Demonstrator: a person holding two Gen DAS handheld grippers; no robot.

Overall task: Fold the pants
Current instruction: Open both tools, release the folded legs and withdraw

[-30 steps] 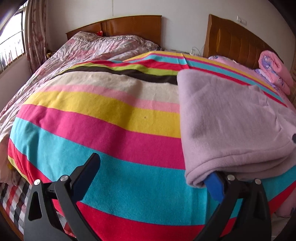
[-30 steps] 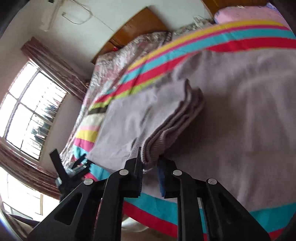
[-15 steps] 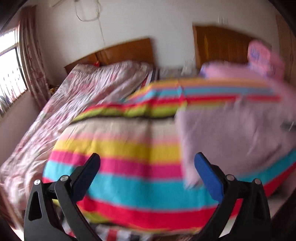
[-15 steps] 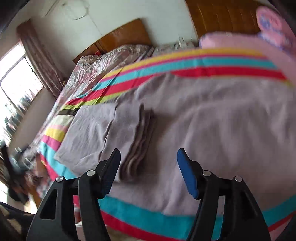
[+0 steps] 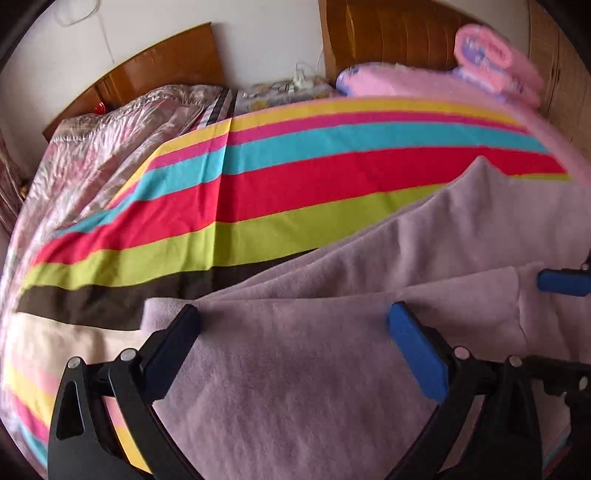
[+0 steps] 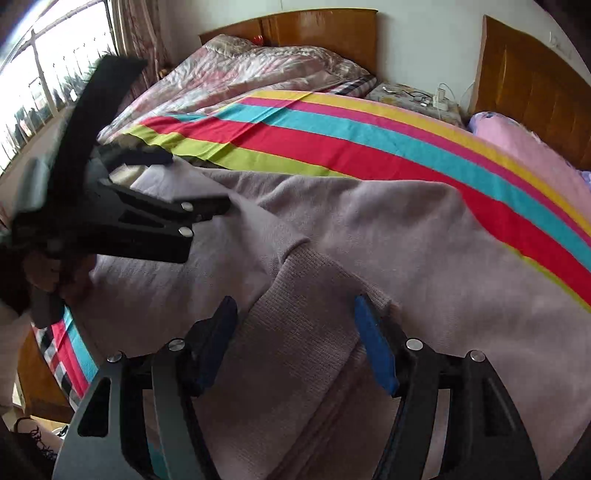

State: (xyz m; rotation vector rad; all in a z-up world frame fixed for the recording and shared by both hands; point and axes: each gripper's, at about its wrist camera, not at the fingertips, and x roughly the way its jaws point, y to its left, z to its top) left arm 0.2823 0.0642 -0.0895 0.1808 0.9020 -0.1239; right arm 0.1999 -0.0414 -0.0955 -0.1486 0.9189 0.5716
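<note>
Lilac fleece pants lie partly folded on a striped blanket across the bed. My left gripper hovers open over a folded layer near its left corner, with nothing pinched. In the right wrist view the pants fill the middle, and a ribbed band of them lies between the fingers of my right gripper. Its jaws stand apart and the pads do not press the cloth. The left gripper shows at the left, held by a hand. A blue pad of the right gripper peeks in at the right edge.
A second bed with a floral quilt stands to the left, by a window. Wooden headboards line the far wall, with a cluttered nightstand between them. A pink pillow and a rolled pink blanket lie at the head.
My right gripper let go of the stacked cloth edge, opened and rolled upright. My left gripper swung right from the blanket's near edge to over the pants, staying open.
</note>
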